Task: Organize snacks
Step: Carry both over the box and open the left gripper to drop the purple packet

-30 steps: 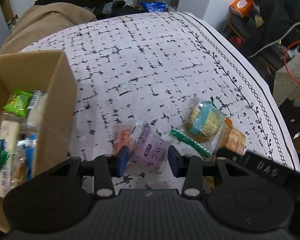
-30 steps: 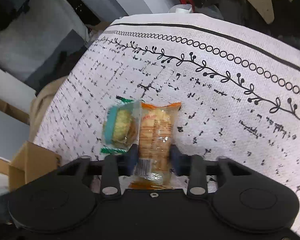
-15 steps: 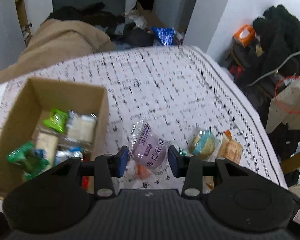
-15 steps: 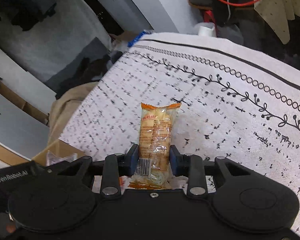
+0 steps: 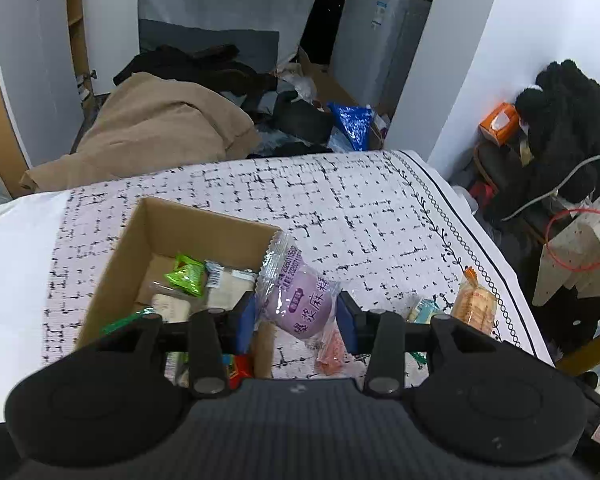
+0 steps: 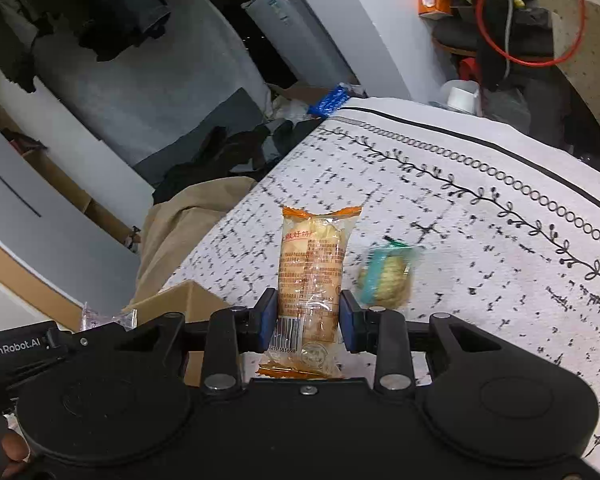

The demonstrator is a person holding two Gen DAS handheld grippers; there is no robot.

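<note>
Left gripper (image 5: 297, 316): both blue pads clamped on a purple snack packet (image 5: 300, 300), which is held clear of the table, above the near right edge of the cardboard box (image 5: 156, 224). Packet is clear plastic with purple printing, crimped end pointing up and to the left.

The box sits on the left part of the table, open at the top. Inside it: a green packet (image 5: 186, 274), a pale cracker pack (image 5: 230, 284), and other wrapped pieces nearer the gripper, partly hidden by it.

Right gripper (image 6: 309, 318): jaws closed on an orange cracker packet (image 6: 314, 276), gripped near its lower end, barcode toward the camera, long axis pointing away from the gripper. Packet is off the cloth. In the left view the same packet (image 5: 474, 304) shows at the right, beyond the left gripper's body.

On the tablecloth (image 6: 480, 216), white with black dashes and a vine border: 1 teal-wrapped biscuit (image 6: 388, 276), blurred, just right of the orange packet. In the left view a small pink packet (image 5: 328, 350) lies on the cloth below the purple one.

Fingertips (image 6: 10, 452) of the person show at the lower left corner of the right view.
</note>
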